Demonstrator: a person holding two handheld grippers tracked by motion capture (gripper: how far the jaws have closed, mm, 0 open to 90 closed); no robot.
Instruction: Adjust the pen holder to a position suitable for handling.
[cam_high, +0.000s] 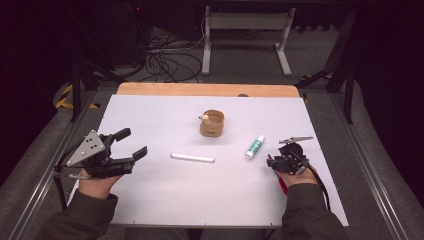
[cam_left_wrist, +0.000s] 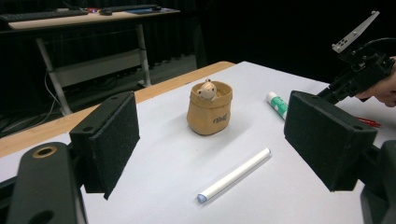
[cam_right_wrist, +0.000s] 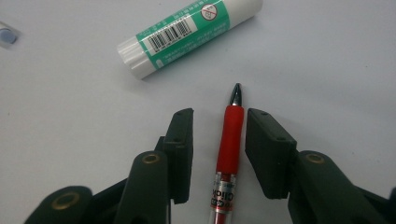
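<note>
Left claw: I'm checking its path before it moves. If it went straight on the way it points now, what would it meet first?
Probably the white stick lying on the table just ahead of the open left claw. Beyond it stands the tan pouch. Depth is hard to judge, so a higher path might pass over the stick.

one little tan pouch (cam_high: 212, 124) with one tiny bear figure (cam_high: 204, 118) poking out, one white stick (cam_high: 192, 158), one green-and-white glue stick (cam_high: 254, 147), one red pen (cam_right_wrist: 229, 149), two handheld grippers, left gripper (cam_high: 131, 143), right gripper (cam_high: 270, 161)

Left gripper (cam_high: 131, 143) gapes wide; right gripper (cam_right_wrist: 218, 135) half closed.
</note>
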